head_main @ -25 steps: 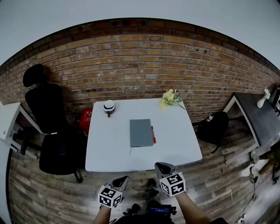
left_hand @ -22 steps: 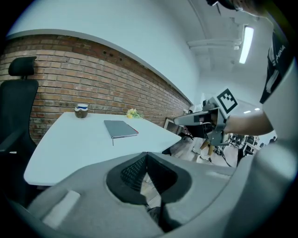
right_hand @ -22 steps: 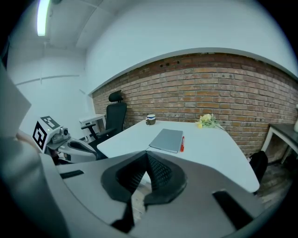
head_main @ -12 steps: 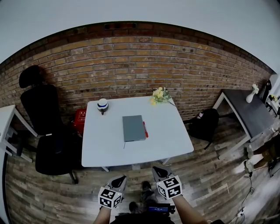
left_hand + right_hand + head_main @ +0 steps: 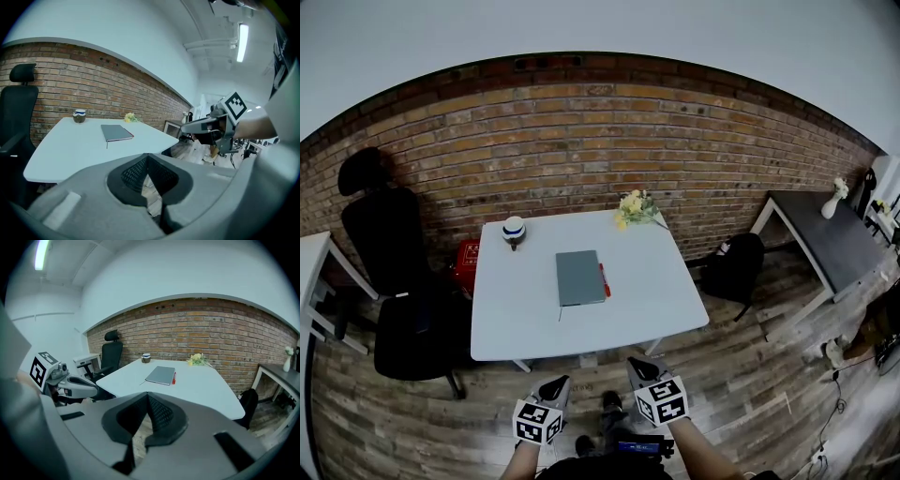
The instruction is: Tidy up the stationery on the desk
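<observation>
A grey notebook (image 5: pixel 579 277) lies shut in the middle of the white table (image 5: pixel 520 323), with a red pen (image 5: pixel 604 280) along its right edge. A thin dark pen (image 5: pixel 560 314) pokes out at its near left corner. Both grippers hover over the wooden floor in front of the table, short of its near edge. My left gripper (image 5: pixel 555 386) and my right gripper (image 5: pixel 643 367) are shut and hold nothing. The notebook (image 5: pixel 116 132) shows past the left gripper (image 5: pixel 148 155). Beyond the right gripper (image 5: pixel 148 394) lie the notebook (image 5: pixel 161 375) and the red pen (image 5: pixel 174 378).
A cup with a blue band (image 5: pixel 514 231) stands at the table's far left, and yellow flowers (image 5: pixel 633 206) lie at its far right. A black office chair (image 5: pixel 398 281) and a red box (image 5: pixel 465 263) are left of the table. A black backpack (image 5: pixel 733 267) and a dark side table (image 5: pixel 825 246) are on the right. A brick wall is behind.
In the head view the table has slid left and up and looks a little smaller. Both grippers sit slightly farther from its near edge, still shut.
</observation>
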### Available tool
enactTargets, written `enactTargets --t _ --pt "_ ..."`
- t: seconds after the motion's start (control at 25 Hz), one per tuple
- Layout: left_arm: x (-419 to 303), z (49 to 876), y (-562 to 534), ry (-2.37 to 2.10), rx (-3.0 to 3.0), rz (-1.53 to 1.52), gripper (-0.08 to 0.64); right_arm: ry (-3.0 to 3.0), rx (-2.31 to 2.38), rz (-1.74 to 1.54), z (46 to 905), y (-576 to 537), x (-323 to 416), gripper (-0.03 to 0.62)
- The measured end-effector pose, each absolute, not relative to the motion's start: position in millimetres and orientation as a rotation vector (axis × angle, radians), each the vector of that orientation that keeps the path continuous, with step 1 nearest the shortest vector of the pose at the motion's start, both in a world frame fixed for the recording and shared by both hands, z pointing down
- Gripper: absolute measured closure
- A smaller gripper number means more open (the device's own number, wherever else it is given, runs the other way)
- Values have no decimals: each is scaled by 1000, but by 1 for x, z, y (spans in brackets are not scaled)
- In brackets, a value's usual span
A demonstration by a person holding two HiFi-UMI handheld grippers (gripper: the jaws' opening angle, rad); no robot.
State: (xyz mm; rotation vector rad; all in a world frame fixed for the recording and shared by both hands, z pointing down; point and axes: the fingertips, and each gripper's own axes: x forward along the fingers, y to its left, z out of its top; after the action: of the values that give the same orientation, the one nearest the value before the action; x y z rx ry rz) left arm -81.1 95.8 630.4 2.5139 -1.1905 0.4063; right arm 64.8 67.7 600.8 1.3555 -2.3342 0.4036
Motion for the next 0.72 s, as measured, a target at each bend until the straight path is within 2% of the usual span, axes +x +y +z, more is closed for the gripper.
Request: enactTargets --t 0.72 --pt "-78 632 102 -1107 2523 387 549 -2347 1355 402 600 63 63 583"
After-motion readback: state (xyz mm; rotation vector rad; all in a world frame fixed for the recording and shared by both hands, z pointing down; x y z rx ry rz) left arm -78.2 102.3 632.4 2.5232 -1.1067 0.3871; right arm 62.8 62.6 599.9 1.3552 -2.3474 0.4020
